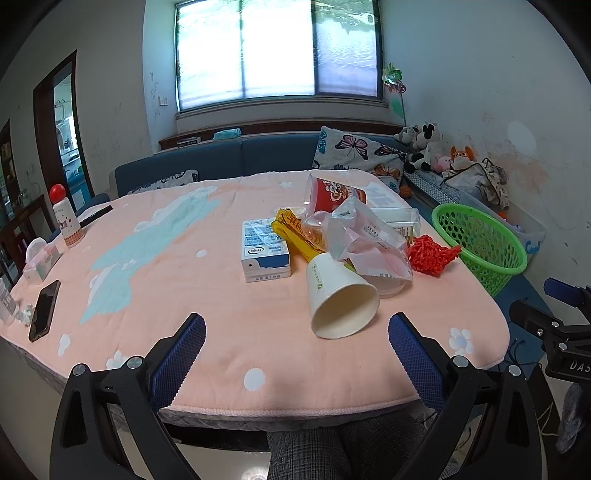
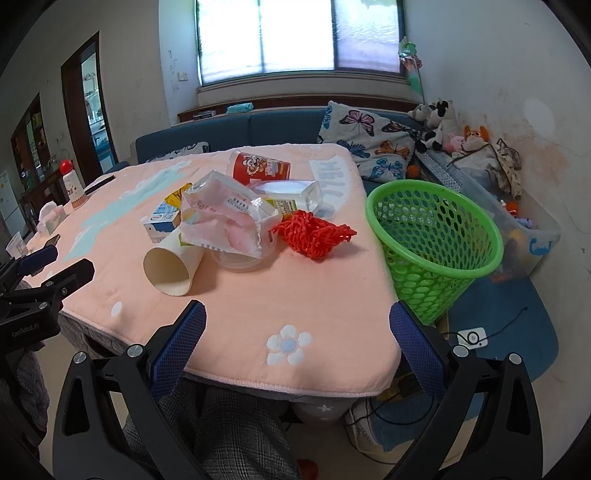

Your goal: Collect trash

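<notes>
Since both tongs, left tongs (image 1: 296, 332) and right tongs (image 2: 297, 325), hang wide open and empty, that tipped paper cup (image 1: 340, 299) could roll off the worktop (image 1: 221, 295) if nudged.

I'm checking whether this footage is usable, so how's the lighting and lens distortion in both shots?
Left wrist view: the window is blown out white, the table evenly lit, the paper cup sharp with only a soft shadow. Right wrist view: same overexposed window, the green basket clear. Both views: strong fisheye bending, dark corners, and open grippers at the bottom.
</notes>
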A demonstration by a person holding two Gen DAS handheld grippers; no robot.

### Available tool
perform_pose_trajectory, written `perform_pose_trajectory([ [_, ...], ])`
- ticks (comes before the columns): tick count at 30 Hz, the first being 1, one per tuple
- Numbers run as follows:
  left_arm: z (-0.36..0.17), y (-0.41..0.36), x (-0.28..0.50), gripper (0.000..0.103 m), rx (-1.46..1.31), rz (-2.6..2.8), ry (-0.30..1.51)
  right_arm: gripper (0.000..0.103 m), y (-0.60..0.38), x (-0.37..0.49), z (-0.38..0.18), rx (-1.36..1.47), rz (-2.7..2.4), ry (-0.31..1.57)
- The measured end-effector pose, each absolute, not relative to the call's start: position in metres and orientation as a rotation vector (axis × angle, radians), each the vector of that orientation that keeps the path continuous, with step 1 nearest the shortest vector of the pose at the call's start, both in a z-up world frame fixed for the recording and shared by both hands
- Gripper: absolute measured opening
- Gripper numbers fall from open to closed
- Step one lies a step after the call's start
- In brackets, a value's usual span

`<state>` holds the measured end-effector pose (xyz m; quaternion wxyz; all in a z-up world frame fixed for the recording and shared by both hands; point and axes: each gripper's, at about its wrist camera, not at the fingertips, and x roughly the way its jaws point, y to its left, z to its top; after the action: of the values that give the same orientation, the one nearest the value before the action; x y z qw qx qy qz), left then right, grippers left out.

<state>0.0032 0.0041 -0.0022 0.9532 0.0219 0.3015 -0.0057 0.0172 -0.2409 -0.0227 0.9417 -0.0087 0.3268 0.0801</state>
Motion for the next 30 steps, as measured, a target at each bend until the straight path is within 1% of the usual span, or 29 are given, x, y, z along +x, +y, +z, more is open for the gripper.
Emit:
perform_pose_trajectory([
  [30, -0.007, 0.008, 0.022, 0.096, 0.027, -0.027, 0.637, 0.098, -0.238, 0.034, -0.032, -0.005, 0.193, 0.699],
])
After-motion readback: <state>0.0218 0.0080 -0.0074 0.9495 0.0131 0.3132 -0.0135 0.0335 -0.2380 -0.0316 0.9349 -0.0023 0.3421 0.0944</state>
